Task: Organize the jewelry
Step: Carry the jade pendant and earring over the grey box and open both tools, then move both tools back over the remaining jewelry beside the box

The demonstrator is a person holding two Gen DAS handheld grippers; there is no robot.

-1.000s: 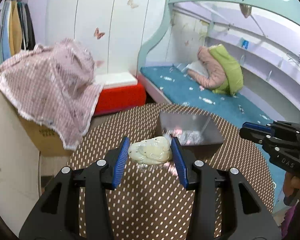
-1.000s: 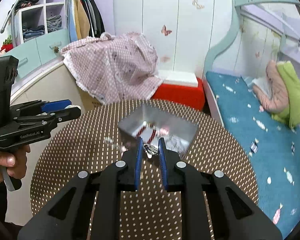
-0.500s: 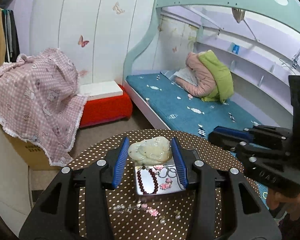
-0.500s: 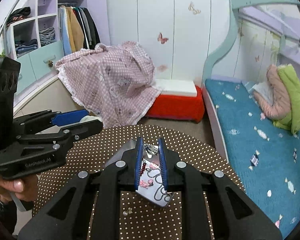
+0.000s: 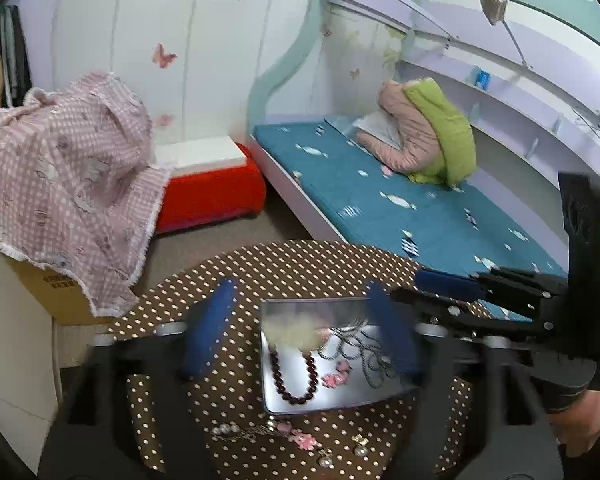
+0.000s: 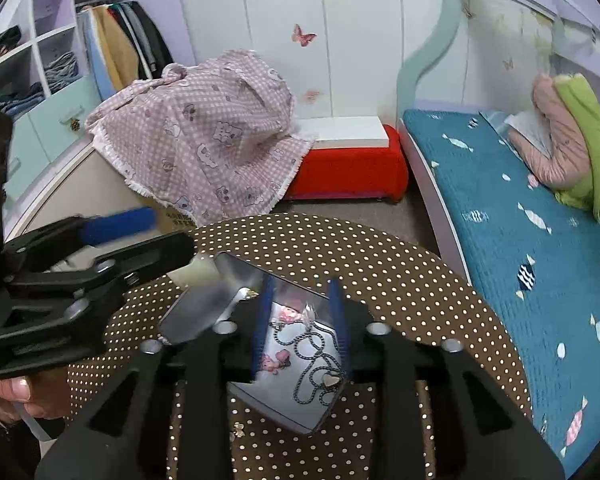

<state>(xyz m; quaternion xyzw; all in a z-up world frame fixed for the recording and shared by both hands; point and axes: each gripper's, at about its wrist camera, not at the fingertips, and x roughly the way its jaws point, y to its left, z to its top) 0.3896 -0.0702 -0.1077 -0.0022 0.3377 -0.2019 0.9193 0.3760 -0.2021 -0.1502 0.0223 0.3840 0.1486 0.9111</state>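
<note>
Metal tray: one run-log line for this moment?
left claw: jaws just opening, jade pendant loose between; right claw: jaws just opening, silver piece loose between; tray: underneath

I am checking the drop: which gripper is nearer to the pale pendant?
Left. The left gripper, just opening, brackets the pendant over the tin; the right gripper hangs farther along, above the chain.

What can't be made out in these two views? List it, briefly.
- Pale stone, left wrist view: motion-blurred; landed in the tray or not, unclear. The left gripper's jaws have just been opening off it.
- Silver trinket, right wrist view: too small and blurred to identify; loose between the right gripper's jaws, also just opening.
- Tray's left side, right wrist view: hidden behind that gripper's finger.
</note>
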